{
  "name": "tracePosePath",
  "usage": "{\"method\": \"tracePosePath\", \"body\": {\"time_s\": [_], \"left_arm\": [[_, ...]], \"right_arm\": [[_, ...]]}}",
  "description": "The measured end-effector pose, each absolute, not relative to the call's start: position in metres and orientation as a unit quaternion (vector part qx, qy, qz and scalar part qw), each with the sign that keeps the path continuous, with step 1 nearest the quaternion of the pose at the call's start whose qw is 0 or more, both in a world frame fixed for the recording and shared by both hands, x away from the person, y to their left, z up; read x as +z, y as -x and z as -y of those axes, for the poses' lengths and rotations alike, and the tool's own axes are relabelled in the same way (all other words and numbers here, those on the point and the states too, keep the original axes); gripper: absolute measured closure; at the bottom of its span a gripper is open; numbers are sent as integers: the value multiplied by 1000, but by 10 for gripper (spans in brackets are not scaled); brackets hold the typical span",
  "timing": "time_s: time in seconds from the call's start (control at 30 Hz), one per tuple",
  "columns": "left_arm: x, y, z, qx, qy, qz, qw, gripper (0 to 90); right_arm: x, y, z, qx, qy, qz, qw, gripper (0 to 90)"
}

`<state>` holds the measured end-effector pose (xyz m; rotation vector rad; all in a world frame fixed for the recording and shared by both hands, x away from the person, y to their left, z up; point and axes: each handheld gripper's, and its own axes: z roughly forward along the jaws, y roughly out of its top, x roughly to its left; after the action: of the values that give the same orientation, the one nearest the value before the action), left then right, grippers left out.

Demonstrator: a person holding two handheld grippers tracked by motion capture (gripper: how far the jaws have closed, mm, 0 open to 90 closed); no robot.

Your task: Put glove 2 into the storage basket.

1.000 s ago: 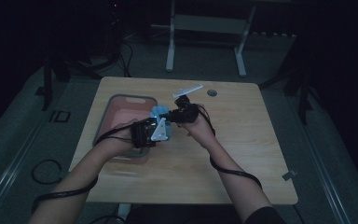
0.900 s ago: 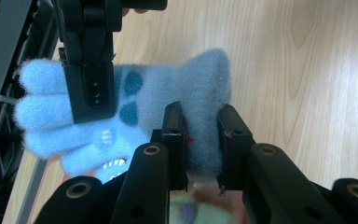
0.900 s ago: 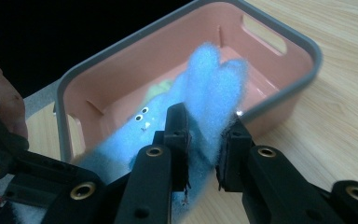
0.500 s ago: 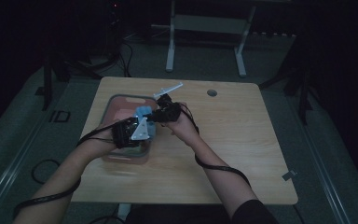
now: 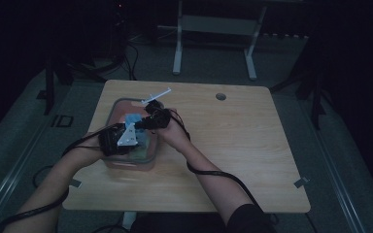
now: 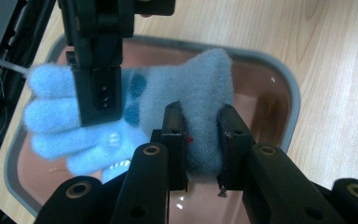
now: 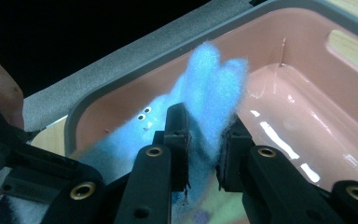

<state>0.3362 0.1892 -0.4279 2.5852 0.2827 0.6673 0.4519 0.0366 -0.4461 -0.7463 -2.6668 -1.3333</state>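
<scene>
Both grippers, left [image 6: 200, 144] and right [image 7: 204, 144], have fingers clenched on my fuzzy blue glove [image 6: 121, 112], held over the pink bin [image 6: 279, 84], apparently to lower it in.

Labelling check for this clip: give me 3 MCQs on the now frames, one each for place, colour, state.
1. Where is the glove?
A. over the tray
B. on the floor
C. at the table's right edge

2. What colour is the tray inside?
A. green
B. pink
C. white

3. How does the left claw stand?
A. wide open, apart from the glove
B. shut on the glove
C. lying on the table

Key: 1 A, the left gripper view shows the tray under the glove. 2 B, both gripper views show a pink inside and a grey rim. 3 B, fluffy fabric is pinched between its jaws; the right claw pinches the glove too.
</scene>
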Motion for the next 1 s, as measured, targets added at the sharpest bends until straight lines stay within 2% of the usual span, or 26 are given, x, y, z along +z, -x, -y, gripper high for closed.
{"method": "tracePosePath", "body": {"time_s": [0.43,0.53,0.67,0.93,1.0], "left_arm": [[-457,-350,-189,211,-942,-121,231,757],[-463,-355,-189,203,-944,-126,229,756],[-468,-358,-188,196,-946,-125,225,752],[-477,-364,-186,177,-950,-137,219,726],[-478,-366,-185,164,-949,-151,223,676]], "right_arm": [[-468,-459,-44,-405,256,877,33,757],[-471,-461,-44,-398,258,880,27,715],[-472,-463,-39,-398,262,879,26,580],[-475,-462,-27,-394,255,883,27,519],[-474,-460,-24,-395,254,882,24,511]]}}
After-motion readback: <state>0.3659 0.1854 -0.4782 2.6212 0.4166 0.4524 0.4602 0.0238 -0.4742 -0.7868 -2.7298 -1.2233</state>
